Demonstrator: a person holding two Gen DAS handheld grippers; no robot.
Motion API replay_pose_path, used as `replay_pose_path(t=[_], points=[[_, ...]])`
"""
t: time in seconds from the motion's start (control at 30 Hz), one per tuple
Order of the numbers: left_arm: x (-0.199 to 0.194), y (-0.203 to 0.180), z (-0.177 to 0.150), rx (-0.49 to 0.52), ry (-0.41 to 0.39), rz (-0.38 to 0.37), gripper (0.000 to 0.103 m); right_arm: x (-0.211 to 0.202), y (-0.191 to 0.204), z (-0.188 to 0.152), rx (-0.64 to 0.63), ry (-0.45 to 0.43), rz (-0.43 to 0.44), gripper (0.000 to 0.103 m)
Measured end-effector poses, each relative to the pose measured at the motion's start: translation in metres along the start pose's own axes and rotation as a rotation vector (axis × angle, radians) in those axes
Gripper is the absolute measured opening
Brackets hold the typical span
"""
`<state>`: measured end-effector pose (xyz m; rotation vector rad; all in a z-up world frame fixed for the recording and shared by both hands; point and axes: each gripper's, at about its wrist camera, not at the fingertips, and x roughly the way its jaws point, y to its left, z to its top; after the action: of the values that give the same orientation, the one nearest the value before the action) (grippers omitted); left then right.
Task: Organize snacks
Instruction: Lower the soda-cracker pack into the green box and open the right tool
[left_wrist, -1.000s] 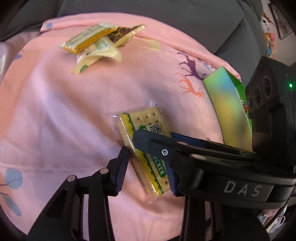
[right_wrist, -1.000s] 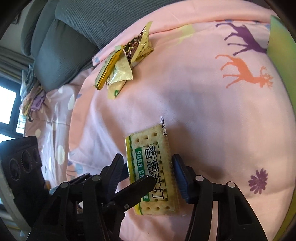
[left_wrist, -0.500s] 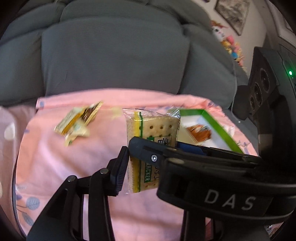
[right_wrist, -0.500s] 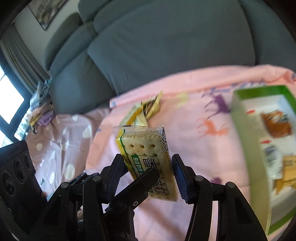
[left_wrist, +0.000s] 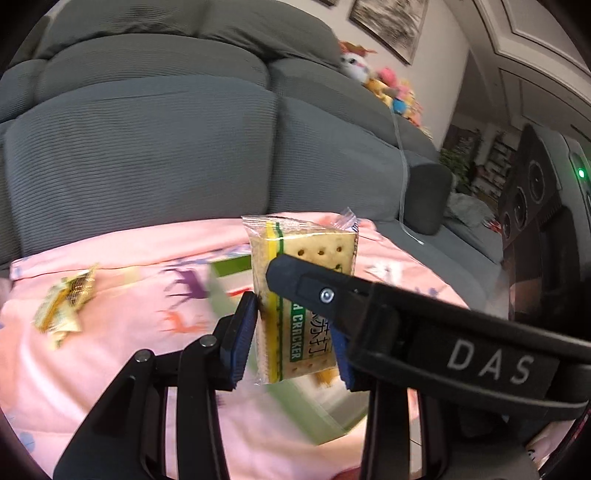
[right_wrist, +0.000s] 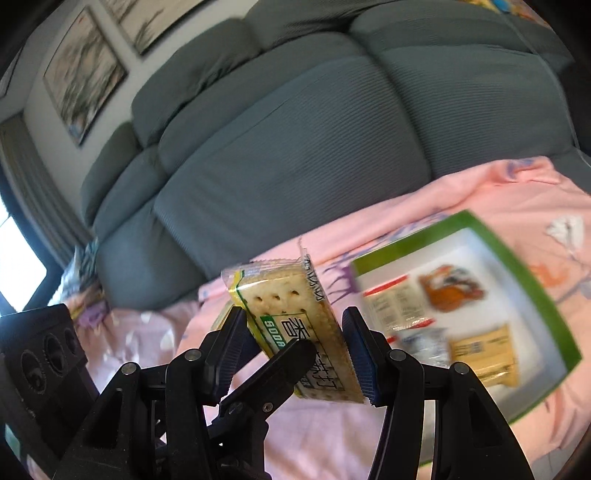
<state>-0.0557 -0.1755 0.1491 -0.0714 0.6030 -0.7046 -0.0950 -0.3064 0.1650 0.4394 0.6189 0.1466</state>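
I have the cracker packet (left_wrist: 301, 302) up in the air above the pink blanket (left_wrist: 110, 350), pinched from both sides at once: the left gripper (left_wrist: 291, 332) is clamped on its long edges, and the right gripper (right_wrist: 303, 347) is clamped across its width too, with one finger (left_wrist: 332, 291) of that right tool crossing the face of the packet in the left view. The packet looks light, thin and flat, wrapped in slick clear film, and I judge the crackers inside brittle, so I want the pads on the stiff edges and no harder squeeze than this. Gripping the loose crimped film at the top would let it slide. To my right on the blanket sits the green-rimmed box (right_wrist: 554, 332), with a few snacks already in it. Far left lies a small heap of wrapped snacks (left_wrist: 64, 306). Behind stands the grey sofa (left_wrist: 147, 147).
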Motion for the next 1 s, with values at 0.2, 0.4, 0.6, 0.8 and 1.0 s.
replay_pose_path(t=[0.2,0.4,0.6,0.8,1.0], points=[[0.034,-0.031,0.004,0.032,0.058,-0.068,0.037,-0.017,-0.043,0.007,0.084,-0.029,-0.055,0.057],[0.065,-0.045,0.0,0.008,0.129,-0.126,0.037,-0.015,-0.08,0.01,0.168,-0.011,-0.127,0.057],[0.101,-0.042,-0.014,-0.086,0.246,-0.176,0.037,0.008,-0.11,0.009,0.244,0.076,-0.211,0.057],[0.102,-0.037,-0.022,-0.123,0.276,-0.17,0.041,0.008,-0.116,0.007,0.271,0.065,-0.24,0.057],[0.073,-0.024,-0.018,-0.109,0.209,-0.134,0.059,0.0,-0.1,0.011,0.222,-0.001,-0.223,0.064]])
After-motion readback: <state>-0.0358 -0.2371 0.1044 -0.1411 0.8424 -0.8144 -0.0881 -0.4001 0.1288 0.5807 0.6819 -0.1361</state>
